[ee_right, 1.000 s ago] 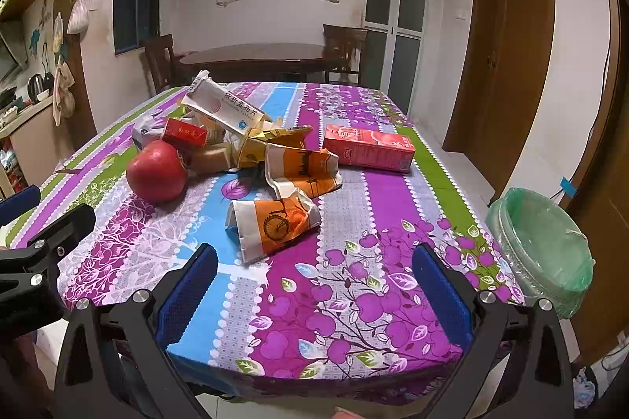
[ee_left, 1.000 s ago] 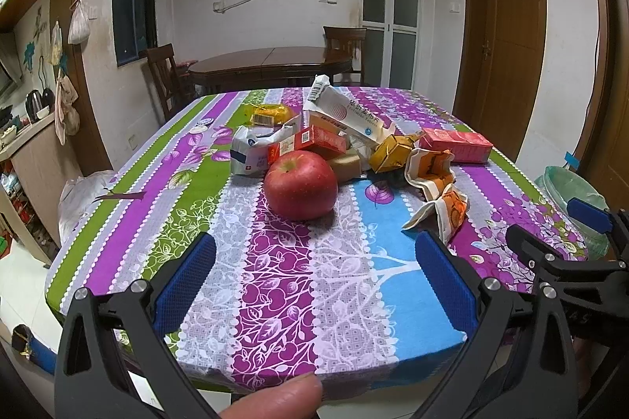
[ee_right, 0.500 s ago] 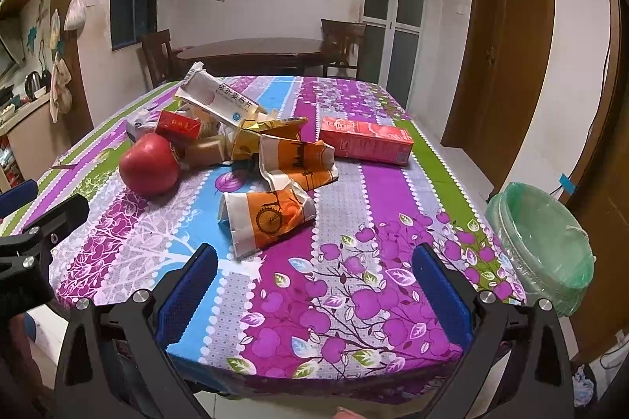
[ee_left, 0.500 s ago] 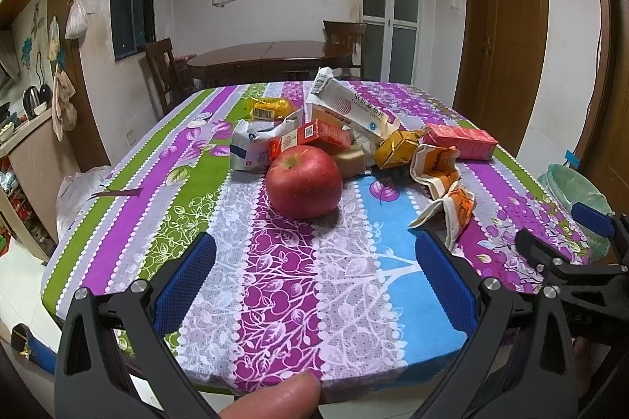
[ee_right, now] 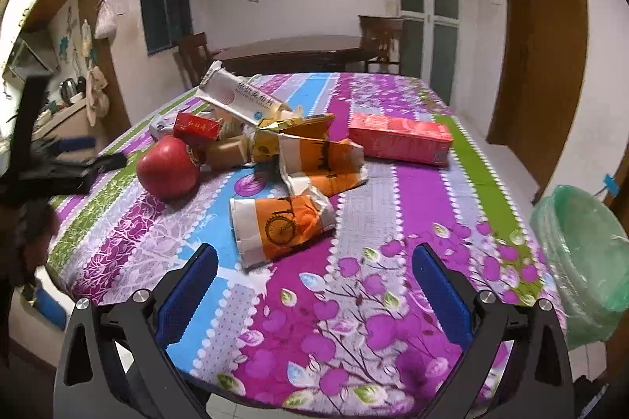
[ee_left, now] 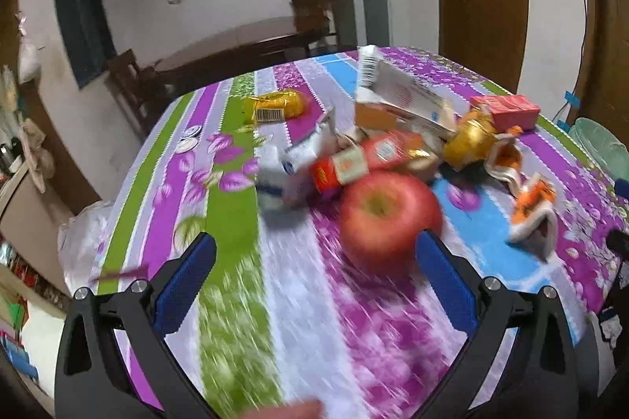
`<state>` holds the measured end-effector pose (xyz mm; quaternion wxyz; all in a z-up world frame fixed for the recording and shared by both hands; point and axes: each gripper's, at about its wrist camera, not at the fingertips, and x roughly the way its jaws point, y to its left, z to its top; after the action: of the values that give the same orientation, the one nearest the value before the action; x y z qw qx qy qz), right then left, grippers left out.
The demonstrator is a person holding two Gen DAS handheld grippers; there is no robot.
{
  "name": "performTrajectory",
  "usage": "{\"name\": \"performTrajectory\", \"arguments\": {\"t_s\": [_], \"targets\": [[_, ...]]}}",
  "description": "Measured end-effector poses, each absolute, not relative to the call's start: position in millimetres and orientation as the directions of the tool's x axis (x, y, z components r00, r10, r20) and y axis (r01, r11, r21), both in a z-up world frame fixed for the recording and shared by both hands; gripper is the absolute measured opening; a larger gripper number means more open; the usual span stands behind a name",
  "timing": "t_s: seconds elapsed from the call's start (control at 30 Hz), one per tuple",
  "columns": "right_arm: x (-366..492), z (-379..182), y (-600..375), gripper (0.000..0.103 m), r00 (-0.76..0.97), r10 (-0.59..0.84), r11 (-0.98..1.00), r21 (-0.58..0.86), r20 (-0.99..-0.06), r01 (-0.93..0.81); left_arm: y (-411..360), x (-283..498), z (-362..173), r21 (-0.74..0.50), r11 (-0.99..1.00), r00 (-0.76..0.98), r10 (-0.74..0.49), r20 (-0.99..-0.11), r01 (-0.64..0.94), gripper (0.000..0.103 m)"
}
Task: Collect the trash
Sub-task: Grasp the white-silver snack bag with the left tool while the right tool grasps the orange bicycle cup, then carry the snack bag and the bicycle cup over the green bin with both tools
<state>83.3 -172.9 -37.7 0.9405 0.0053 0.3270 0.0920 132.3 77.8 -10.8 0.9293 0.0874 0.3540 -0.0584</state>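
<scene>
White packet bears Chinese writing, too small to read.

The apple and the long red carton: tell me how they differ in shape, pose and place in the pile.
The apple is round and glossy; the long red carton is a flat-sided box with printed faces. The apple sits with its stem dimple up at the pile's left edge; the carton lies on its side at the right edge. The apple looks whole, not like trash; the carton is packaging. Both are red and rest on the tablecloth.
</scene>
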Motion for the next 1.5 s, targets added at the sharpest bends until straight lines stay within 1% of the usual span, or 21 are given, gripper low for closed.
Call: {"name": "performTrajectory", "arguments": {"t_s": [0.03,0.1,0.17,0.2,0.27,0.33,0.43,0.5,0.6,0.67,0.7,0.77,0.93,1.03,1.07,1.17,1.23,1.37,1.5], "targets": [[87.0,-37.9,-171.7,0.099,0.767,0.182,0.982,0.070,-0.615,-0.176,84.7,141.5,-10.8,0.096,0.981,0.732,-0.059,-0.679,0.169,0.098],[93.7,-36.1,-170.4,0.099,0.768,0.198,0.978,0.071,-0.609,-0.195,101.7,161.3,-11.9,0.038,0.987,0.712,-0.084,-0.697,0.153,0.094],[100.9,-34.1,-170.6,0.099,0.768,0.207,0.976,0.077,-0.605,-0.203,117.9,178.2,-17.1,0.011,0.991,0.698,-0.085,-0.711,0.132,0.083],[105.9,-33.5,-171.1,0.099,0.766,0.219,0.974,0.086,-0.604,-0.211,123.0,184.7,-20.4,0.007,0.991,0.690,-0.086,-0.719,0.131,0.081],[113.3,-32.6,-170.6,0.099,0.763,0.231,0.971,0.096,-0.604,-0.218,132.5,198.7,-29.1,-0.020,0.989,0.661,-0.114,-0.742,0.148,0.074],[122.0,-33.0,-170.0,0.099,0.756,0.242,0.969,0.105,-0.608,-0.226,140.0,209.4,-34.1,-0.057,0.985,0.646,-0.149,-0.749,0.162,0.073],[133.1,-33.7,-168.3,0.099,0.746,0.262,0.964,0.125,-0.612,-0.235,139.4,217.8,-33.0,-0.091,0.976,0.653,-0.202,-0.730,0.200,0.073],[138.5,-35.2,-166.1,0.099,0.735,0.288,0.957,0.154,-0.614,-0.246,136.7,221.7,-33.3,-0.095,0.971,0.656,-0.220,-0.722,0.222,0.071],[144.4,-37.7,-159.7,0.099,0.726,0.303,0.952,0.165,-0.617,-0.257,132.3,234.3,-37.5,-0.108,0.958,0.632,-0.257,-0.731,0.265,0.062],[146.4,-39.6,-157.2,0.099,0.721,0.309,0.950,0.170,-0.620,-0.261,130.7,240.1,-40.7,-0.125,0.952,0.617,-0.278,-0.736,0.279,0.053],[147.9,-41.8,-156.7,0.099,0.717,0.310,0.950,0.174,-0.625,-0.259,130.2,241.3,-41.4,-0.131,0.950,0.613,-0.285,-0.737,0.285,0.050],[150.1,-45.7,-157.2,0.098,0.706,0.317,0.948,0.189,-0.633,-0.256,127.9,246.4,-44.6,-0.152,0.943,0.603,-0.308,-0.736,0.297,0.039],[162.3,-58.4,-156.0,0.097,0.677,0.296,0.955,0.188,-0.674,-0.231,127.1,248.0,-45.8,-0.161,0.944,0.618,-0.312,-0.721,0.288,0.032],[172.2,-64.4,-153.5,0.093,0.656,0.291,0.956,0.187,-0.697,-0.225,131.7,243.2,-43.6,-0.168,0.950,0.641,-0.303,-0.705,0.265,0.030],[175.7,-66.8,-152.0,0.088,0.646,0.293,0.956,0.191,-0.705,-0.225,133.4,241.4,-43.1,-0.164,0.953,0.650,-0.293,-0.701,0.254,0.029],[179.3,-68.7,-147.8,0.088,0.633,0.280,0.959,0.180,-0.721,-0.219,137.9,231.1,-37.5,-0.162,0.961,0.679,-0.274,-0.681,0.225,0.028],[178.8,-69.5,-147.7,0.088,0.637,0.277,0.960,0.177,-0.719,-0.218,140.5,218.7,-31.0,-0.165,0.966,0.705,-0.257,-0.661,0.198,0.027],[172.6,-69.6,-153.4,0.087,0.666,0.264,0.964,0.183,-0.697,-0.191,138.8,191.1,-15.0,-0.133,0.977,0.758,-0.213,-0.617,0.166,0.027],[156.3,-57.6,-156.8,0.086,0.720,0.248,0.969,0.175,-0.648,-0.176,133.9,159.8,5.0,-0.136,0.980,0.801,-0.200,-0.564,0.149,0.027]]}}
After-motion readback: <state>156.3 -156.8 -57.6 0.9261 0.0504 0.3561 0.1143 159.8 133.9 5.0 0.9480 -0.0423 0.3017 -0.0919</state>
